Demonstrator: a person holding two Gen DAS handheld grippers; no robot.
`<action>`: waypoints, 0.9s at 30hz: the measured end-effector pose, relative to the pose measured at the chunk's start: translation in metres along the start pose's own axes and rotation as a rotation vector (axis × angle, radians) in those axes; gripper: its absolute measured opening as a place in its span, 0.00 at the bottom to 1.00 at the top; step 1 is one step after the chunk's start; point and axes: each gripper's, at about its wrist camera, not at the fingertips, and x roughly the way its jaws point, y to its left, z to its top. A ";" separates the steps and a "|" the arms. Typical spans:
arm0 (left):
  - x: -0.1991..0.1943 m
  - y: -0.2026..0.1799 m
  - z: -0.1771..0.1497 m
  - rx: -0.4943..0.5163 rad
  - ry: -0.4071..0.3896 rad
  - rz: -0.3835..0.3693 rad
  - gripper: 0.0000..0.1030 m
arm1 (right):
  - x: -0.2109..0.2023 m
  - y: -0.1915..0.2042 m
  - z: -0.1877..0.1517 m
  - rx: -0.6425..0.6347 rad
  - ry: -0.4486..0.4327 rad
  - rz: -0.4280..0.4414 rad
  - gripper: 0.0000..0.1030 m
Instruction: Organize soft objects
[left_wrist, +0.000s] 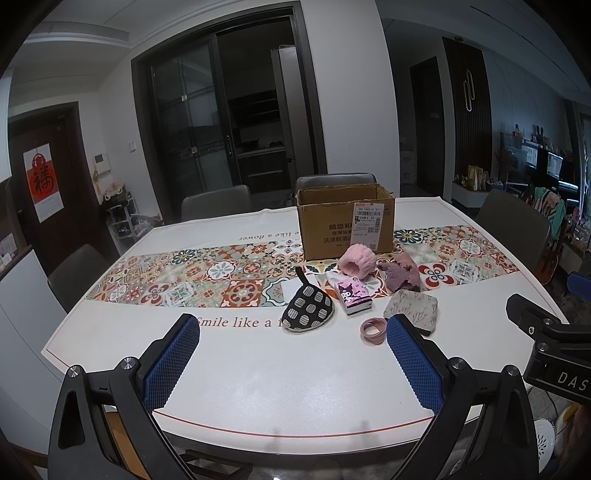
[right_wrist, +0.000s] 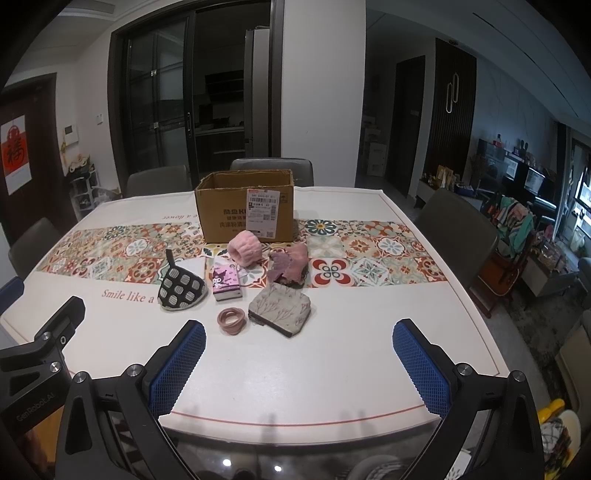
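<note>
An open cardboard box (left_wrist: 345, 225) (right_wrist: 245, 210) stands on the patterned runner. In front of it lie a fluffy pink band (left_wrist: 356, 260) (right_wrist: 244, 248), a crumpled pink-purple cloth (left_wrist: 400, 275) (right_wrist: 290, 264), a pink tissue pack (left_wrist: 352, 297) (right_wrist: 226, 282), a black spotted pot holder (left_wrist: 308, 310) (right_wrist: 181, 288), a grey floral pad (left_wrist: 412, 308) (right_wrist: 280, 308) and pink hair ties (left_wrist: 373, 329) (right_wrist: 231, 320). My left gripper (left_wrist: 291, 332) is open and empty near the table's front edge. My right gripper (right_wrist: 299, 338) is open and empty too, short of the objects.
The white table (left_wrist: 258, 365) (right_wrist: 351, 343) has grey chairs (left_wrist: 216, 201) (right_wrist: 458, 225) around it. The right gripper's body (left_wrist: 550, 339) shows at the left view's right edge; the left gripper's body (right_wrist: 40, 343) shows at the right view's left edge.
</note>
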 end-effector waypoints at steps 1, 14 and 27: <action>0.000 0.000 0.000 0.000 0.000 0.000 1.00 | 0.000 0.000 0.000 0.000 0.000 0.000 1.00; 0.004 0.005 -0.011 -0.011 0.022 -0.006 1.00 | 0.005 0.004 -0.004 -0.003 0.010 0.013 1.00; 0.031 0.022 0.003 0.015 0.025 -0.001 0.99 | 0.027 0.025 0.002 -0.007 0.048 0.039 1.00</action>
